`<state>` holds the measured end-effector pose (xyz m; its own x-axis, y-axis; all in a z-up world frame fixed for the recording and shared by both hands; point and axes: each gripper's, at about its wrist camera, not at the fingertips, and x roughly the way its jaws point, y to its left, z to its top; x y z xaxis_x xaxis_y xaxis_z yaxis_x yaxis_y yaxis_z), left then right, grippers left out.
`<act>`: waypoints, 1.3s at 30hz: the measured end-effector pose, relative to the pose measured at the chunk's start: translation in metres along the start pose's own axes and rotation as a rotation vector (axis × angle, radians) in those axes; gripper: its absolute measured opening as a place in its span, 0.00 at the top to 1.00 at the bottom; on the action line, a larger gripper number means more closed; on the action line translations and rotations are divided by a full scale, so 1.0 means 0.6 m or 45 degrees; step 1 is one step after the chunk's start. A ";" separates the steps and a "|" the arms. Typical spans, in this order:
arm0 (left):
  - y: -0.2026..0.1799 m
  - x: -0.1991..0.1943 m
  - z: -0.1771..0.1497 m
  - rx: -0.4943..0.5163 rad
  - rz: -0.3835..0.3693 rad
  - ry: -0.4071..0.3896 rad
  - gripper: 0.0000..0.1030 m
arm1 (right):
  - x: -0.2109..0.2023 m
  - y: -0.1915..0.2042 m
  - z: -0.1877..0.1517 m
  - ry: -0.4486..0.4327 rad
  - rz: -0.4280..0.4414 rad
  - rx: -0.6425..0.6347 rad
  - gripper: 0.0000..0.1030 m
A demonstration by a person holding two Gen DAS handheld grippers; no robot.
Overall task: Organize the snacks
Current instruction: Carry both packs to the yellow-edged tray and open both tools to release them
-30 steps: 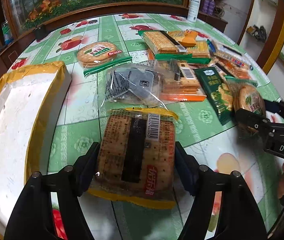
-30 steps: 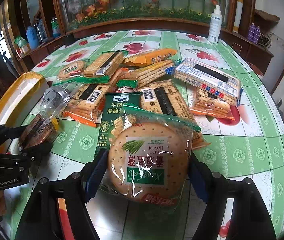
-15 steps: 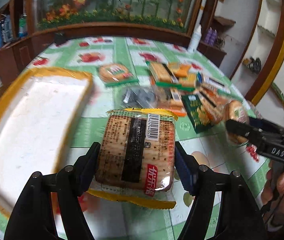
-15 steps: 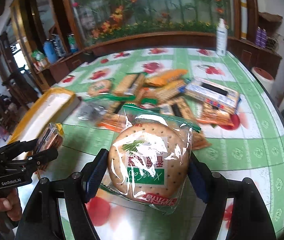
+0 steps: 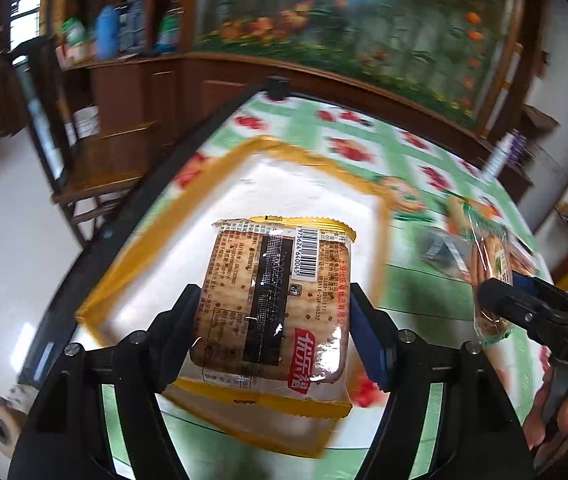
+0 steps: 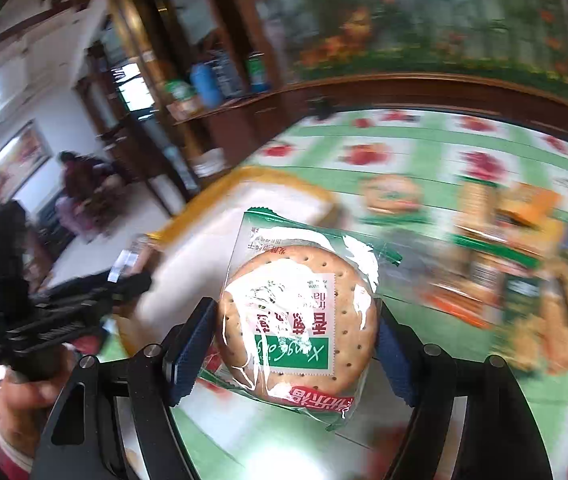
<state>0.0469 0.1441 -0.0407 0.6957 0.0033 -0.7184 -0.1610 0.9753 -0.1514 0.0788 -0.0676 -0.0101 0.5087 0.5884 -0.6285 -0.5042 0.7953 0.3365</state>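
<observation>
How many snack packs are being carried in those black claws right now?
2. A square cracker pack is clamped in the left gripper above the yellow-rimmed white box; a round biscuit pack is clamped in the right gripper. More packs lie blurred on the table.

Snack pile (image 6: 524,264) motion-blurred, labels unreadable, yellow-rimmed box (image 5: 243,184) partly hidden behind cracker pack (image 5: 275,308)

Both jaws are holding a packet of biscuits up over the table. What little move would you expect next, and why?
Probably lower the left gripper and set its square cracker packet into the yellow-rimmed white box. The packet hangs over the box's white inside, clamped between the jaws. The right gripper holds its round biscuit packet beside the box, likely next.
</observation>
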 end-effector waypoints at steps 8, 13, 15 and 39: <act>0.051 0.034 -0.002 -0.072 0.071 0.037 0.31 | 0.124 0.106 0.045 0.066 0.137 -0.068 0.26; 0.059 0.053 -0.004 -0.059 0.109 0.052 0.31 | 0.185 0.119 0.054 0.131 0.117 -0.090 0.26; 0.059 0.056 -0.006 -0.048 0.129 0.052 0.31 | 0.199 0.111 0.054 0.147 0.093 -0.087 0.26; 0.050 0.074 -0.020 0.014 0.231 0.088 0.31 | 0.286 0.128 0.049 0.256 -0.028 -0.308 0.25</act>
<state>0.0647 0.1711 -0.0855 0.6062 0.1647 -0.7781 -0.2719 0.9623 -0.0080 0.1482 0.0987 -0.0714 0.3853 0.5114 -0.7681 -0.6583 0.7357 0.1596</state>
